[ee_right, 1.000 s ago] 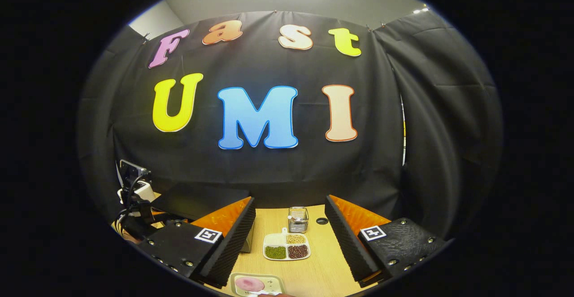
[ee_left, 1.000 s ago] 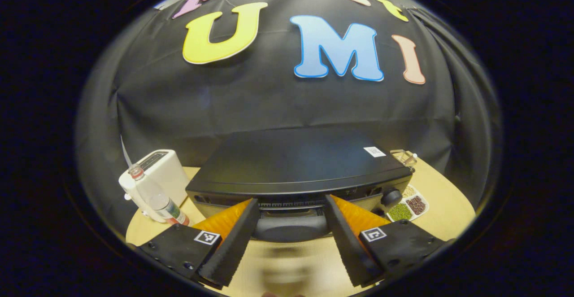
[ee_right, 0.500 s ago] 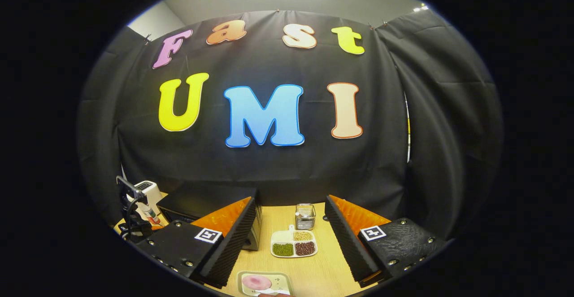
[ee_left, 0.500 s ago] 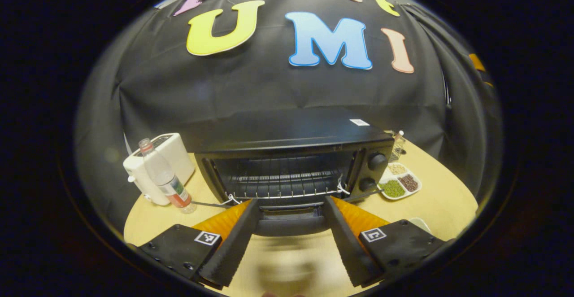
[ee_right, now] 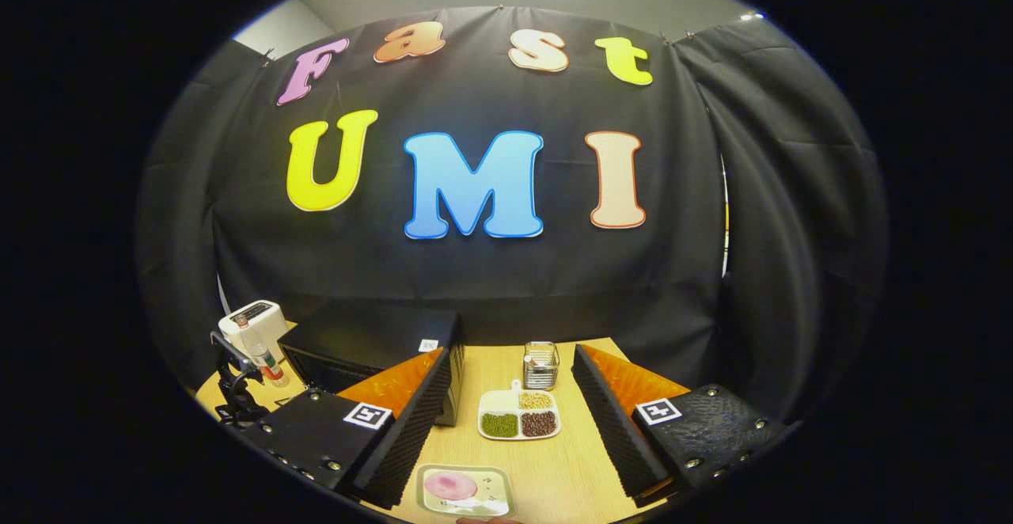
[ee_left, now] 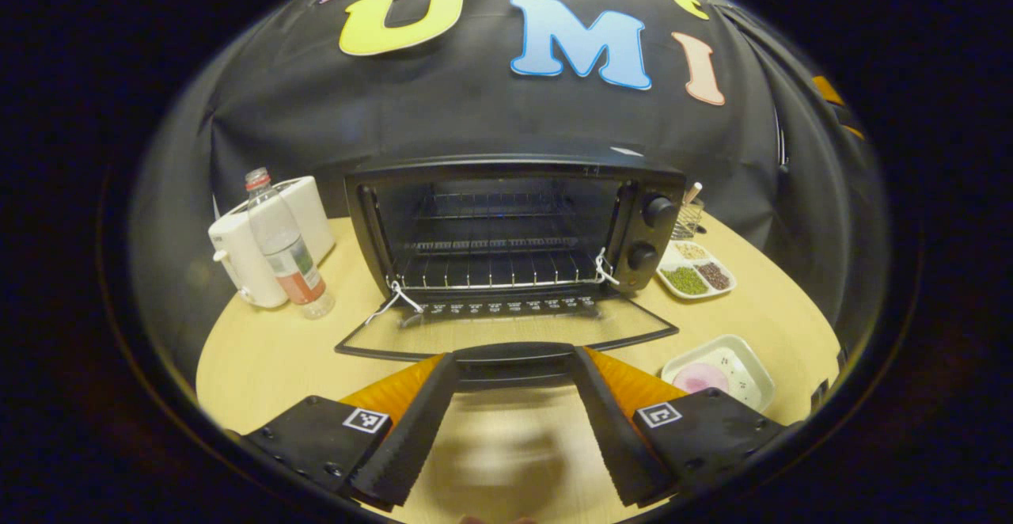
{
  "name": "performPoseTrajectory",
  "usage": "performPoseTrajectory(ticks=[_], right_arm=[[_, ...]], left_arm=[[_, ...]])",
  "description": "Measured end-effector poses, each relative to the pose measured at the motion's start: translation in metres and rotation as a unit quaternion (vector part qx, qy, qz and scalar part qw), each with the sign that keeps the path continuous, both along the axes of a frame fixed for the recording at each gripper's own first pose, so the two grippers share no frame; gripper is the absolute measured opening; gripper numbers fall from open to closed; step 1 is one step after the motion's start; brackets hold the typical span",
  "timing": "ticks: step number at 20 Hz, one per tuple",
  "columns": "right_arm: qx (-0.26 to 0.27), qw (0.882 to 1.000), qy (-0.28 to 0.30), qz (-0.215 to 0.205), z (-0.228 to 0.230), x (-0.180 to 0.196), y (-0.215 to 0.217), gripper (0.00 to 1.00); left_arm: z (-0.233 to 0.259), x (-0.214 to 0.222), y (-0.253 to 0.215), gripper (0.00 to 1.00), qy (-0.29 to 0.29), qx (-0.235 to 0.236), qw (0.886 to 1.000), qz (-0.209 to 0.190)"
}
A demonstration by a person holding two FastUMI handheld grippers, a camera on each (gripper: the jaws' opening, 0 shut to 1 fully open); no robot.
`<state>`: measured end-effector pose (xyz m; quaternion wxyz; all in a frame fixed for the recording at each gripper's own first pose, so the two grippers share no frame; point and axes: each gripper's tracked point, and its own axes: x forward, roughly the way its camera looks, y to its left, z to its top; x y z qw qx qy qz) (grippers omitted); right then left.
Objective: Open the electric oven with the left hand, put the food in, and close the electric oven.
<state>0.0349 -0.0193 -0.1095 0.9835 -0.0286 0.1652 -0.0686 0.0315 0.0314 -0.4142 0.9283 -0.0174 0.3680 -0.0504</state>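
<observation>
oven door (ee_left: 506, 332): folded down flat, clearing the rack
left tongs (ee_left: 513, 421): wide, astride the door handle (ee_left: 513, 355)
right tongs (ee_right: 508, 429): wide, hovering above the food dish (ee_right: 465, 491)

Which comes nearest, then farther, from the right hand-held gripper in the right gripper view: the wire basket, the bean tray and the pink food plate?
1. Pink food plate, just ahead of the right hand-held gripper, low between its fingers.
2. Bean tray, farther up the table.
3. Wire basket, farthest, beside the booth wall.

Right tool's finger (ee_right: 407, 429) hides most of the oven (ee_right: 372, 342).
</observation>
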Motion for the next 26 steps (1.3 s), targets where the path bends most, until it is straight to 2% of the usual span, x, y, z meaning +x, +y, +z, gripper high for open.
performPoseTrajectory(ticks=[3,5,6,10,15,16,17,18,23,24,26], right_arm=[[0.016,0.999,0.031,-0.008,-0.019,-0.004,-0.005,0.97],[0.021,0.998,0.053,-0.013,-0.031,-0.007,-0.01,0.97],[0.021,0.997,0.066,-0.016,-0.039,-0.008,-0.014,0.96],[0.034,0.989,0.144,-0.023,-0.084,-0.017,-0.031,0.97],[0.065,0.958,0.278,-0.011,-0.153,-0.042,-0.047,0.97],[0.07,0.951,0.301,-0.009,-0.168,-0.045,-0.048,0.97],[0.071,0.945,0.32,-0.006,-0.18,-0.047,-0.048,0.97],[0.071,0.938,0.338,-0.005,-0.195,-0.046,-0.047,0.97],[0.076,0.902,0.425,0.004,-0.252,-0.063,-0.04,0.97],[0.073,0.895,0.439,0.007,-0.262,-0.064,-0.035,0.97],[0.067,0.884,0.463,0.015,-0.283,-0.068,-0.027,0.93]], left_arm=[[-0.022,-0.014,0.01,1.0,0.022,0.011,1.0,0.002],[-0.026,-0.016,0.016,0.95,0.028,0.007,1.0,0.012],[-0.023,-0.013,0.019,0.98,0.024,0.007,1.0,0.016],[0.023,-0.003,0.029,0.98,-0.023,0.001,0.999,0.03],[0.132,0.017,0.035,0.98,-0.128,-0.023,0.99,0.054],[0.153,0.019,0.035,1.0,-0.148,-0.026,0.987,0.055],[0.169,0.02,0.036,0.98,-0.167,-0.023,0.984,0.055],[0.184,0.021,0.039,1.0,-0.184,-0.013,0.981,0.054],[0.231,0.011,0.034,0.99,-0.225,0.0,0.974,0.037],[0.233,0.007,0.031,1.0,-0.227,-0.003,0.973,0.033],[0.225,-0.003,0.028,0.96,-0.217,-0.012,0.976,0.033]])
